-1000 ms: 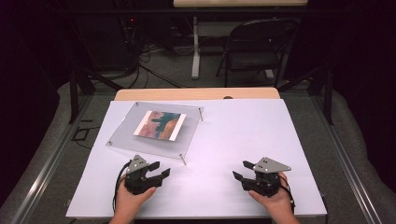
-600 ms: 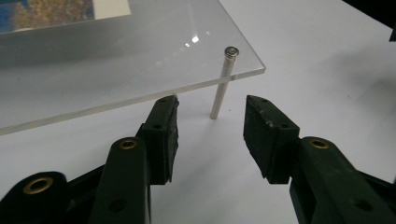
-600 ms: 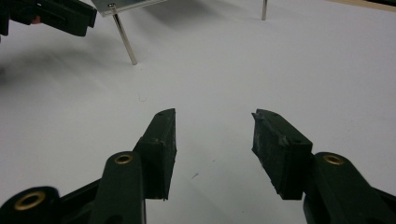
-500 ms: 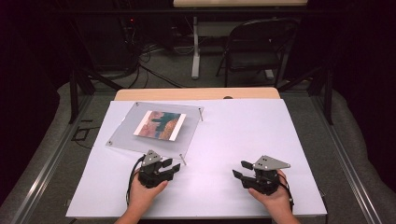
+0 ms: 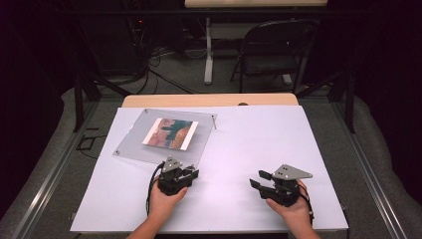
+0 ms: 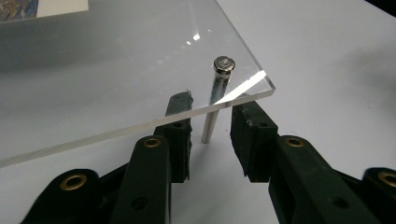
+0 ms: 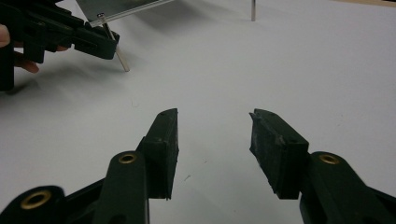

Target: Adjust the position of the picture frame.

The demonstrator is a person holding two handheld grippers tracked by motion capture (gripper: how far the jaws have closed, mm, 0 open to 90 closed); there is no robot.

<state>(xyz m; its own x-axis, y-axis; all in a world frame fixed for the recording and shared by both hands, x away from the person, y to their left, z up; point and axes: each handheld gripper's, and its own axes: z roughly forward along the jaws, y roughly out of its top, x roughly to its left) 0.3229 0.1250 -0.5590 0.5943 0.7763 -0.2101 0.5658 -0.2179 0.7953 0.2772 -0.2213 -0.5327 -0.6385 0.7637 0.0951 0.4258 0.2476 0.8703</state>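
Note:
A clear acrylic plate [image 5: 142, 144] with a picture [image 5: 170, 133] under it stands on thin metal posts at the table's left rear. My left gripper [image 5: 193, 173] is at the plate's near right corner. In the left gripper view its jaws reach under the plate's edge [image 6: 140, 126], one on each side of the corner post [image 6: 217, 88]. They have just been closing and a small gap still shows on both sides of the post. My right gripper [image 5: 259, 180] rests at the front right; its jaws [image 7: 212, 135] have closed a little and stand open with nothing between them.
A white sheet [image 5: 278, 144] covers the table, with a wooden edge [image 5: 209, 100] at the back. Another post [image 7: 253, 10] of the plate stands farther off. A folding chair [image 5: 271, 50] and cables lie beyond the table.
My left hand has moved right and forward to the plate's near right corner, and its jaws have narrowed around the corner post. The right hand has stayed in place.

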